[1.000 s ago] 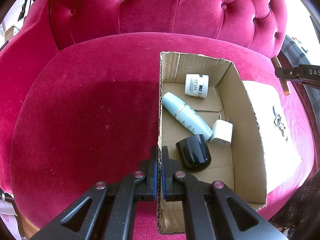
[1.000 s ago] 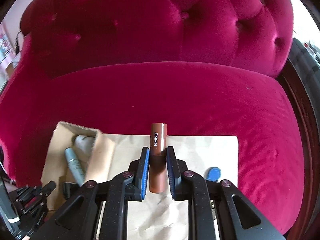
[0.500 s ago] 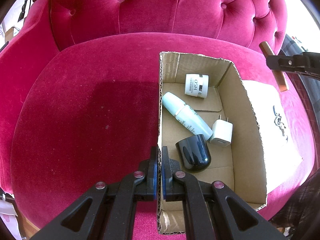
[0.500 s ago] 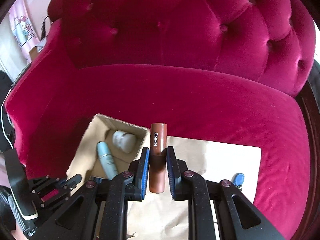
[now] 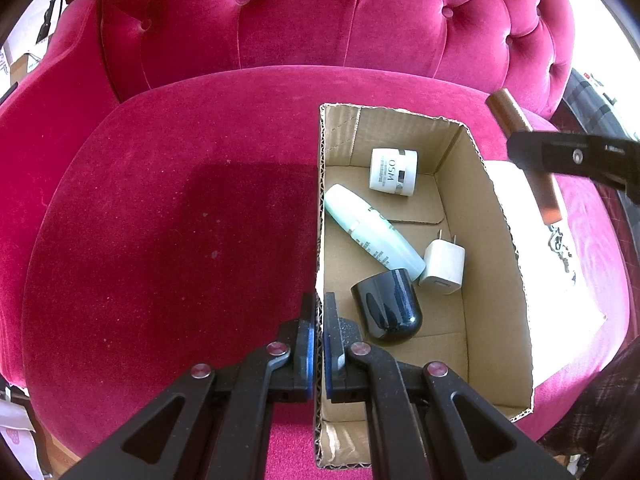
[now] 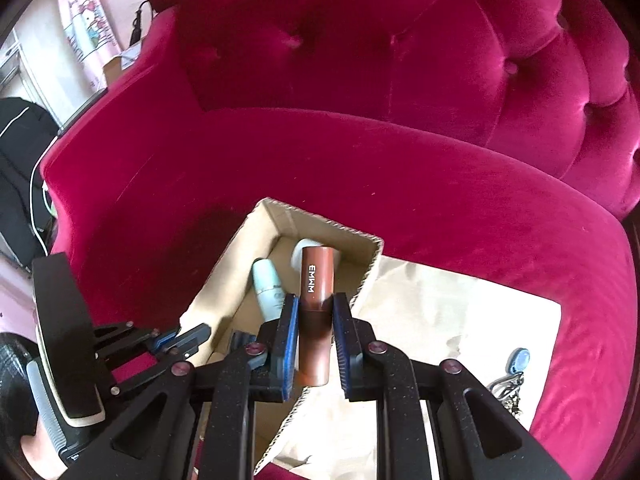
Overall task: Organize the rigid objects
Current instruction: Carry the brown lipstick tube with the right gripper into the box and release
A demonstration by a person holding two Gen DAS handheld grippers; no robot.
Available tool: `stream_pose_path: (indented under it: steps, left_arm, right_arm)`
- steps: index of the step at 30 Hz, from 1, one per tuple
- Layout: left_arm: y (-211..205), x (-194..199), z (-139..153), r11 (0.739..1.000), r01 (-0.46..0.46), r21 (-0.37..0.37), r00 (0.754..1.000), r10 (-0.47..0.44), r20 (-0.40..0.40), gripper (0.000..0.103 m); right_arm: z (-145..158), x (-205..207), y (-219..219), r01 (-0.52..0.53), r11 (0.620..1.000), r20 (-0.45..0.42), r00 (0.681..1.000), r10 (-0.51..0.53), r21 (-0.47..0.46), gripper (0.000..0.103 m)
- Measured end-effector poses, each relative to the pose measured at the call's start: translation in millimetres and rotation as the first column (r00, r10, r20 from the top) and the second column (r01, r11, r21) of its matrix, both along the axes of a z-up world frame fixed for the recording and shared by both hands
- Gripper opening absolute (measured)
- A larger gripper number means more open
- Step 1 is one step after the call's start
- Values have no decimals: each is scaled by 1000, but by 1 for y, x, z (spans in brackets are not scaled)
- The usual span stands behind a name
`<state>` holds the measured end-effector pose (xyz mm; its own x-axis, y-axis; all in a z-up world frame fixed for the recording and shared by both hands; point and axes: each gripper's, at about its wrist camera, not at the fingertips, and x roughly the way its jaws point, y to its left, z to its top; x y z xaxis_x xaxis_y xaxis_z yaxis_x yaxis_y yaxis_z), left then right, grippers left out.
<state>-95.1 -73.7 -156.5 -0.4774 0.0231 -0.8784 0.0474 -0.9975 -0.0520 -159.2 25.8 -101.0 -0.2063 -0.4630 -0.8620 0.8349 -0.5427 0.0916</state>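
An open cardboard box (image 5: pixel 496 248) sits on a pink velvet sofa seat. Inside lie a white jar (image 5: pixel 394 171), a pale blue bottle (image 5: pixel 372 232), a white charger plug (image 5: pixel 444 266) and a black cap (image 5: pixel 388 312). My left gripper (image 5: pixel 319 312) is shut on the box's left wall. My right gripper (image 6: pixel 315 312) is shut on a brown tube (image 6: pixel 316 312) marked EMMM, held over the box's right wall (image 6: pixel 366 276). In the left wrist view that tube (image 5: pixel 510 110) and the right gripper (image 5: pixel 516 148) hang above the box's far right corner.
A sheet of brown paper (image 6: pixel 452 320) lies on the seat right of the box, with a blue tag and keys (image 6: pixel 516 364) at its right edge. The tufted sofa back (image 5: pixel 320 16) rises behind. A hand (image 6: pixel 36 440) holds the left gripper's handle.
My right gripper has carried the brown tube leftward from over the paper to above the box's right wall, rolling a little. The left gripper and the box contents have stayed still.
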Motion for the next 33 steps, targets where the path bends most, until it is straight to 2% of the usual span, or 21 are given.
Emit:
stream_pose_path:
  steps: [10,20,30,33]
  left_arm:
    - [-5,0,-2,1000,-1,3,1000,1,0,3]
    - [-6,-1,-2,1000,-5,4,1000,5,1,3]
    - [-4,-6,-3,1000,-6,4,1000,6,2,3]
    - [-3,-6,-3,1000,-6,4,1000,6,2,3]
  right_arm:
    - [-25,30,-11,-100,994,49,994,98,38,17]
    - [-49,42,-13,-145,985,81,987,137,96,17]
    - [-48,41,-9,-142,987,86,987,135,81,17]
    - [-47,40,-7,-136,988,85,988,131,67,22]
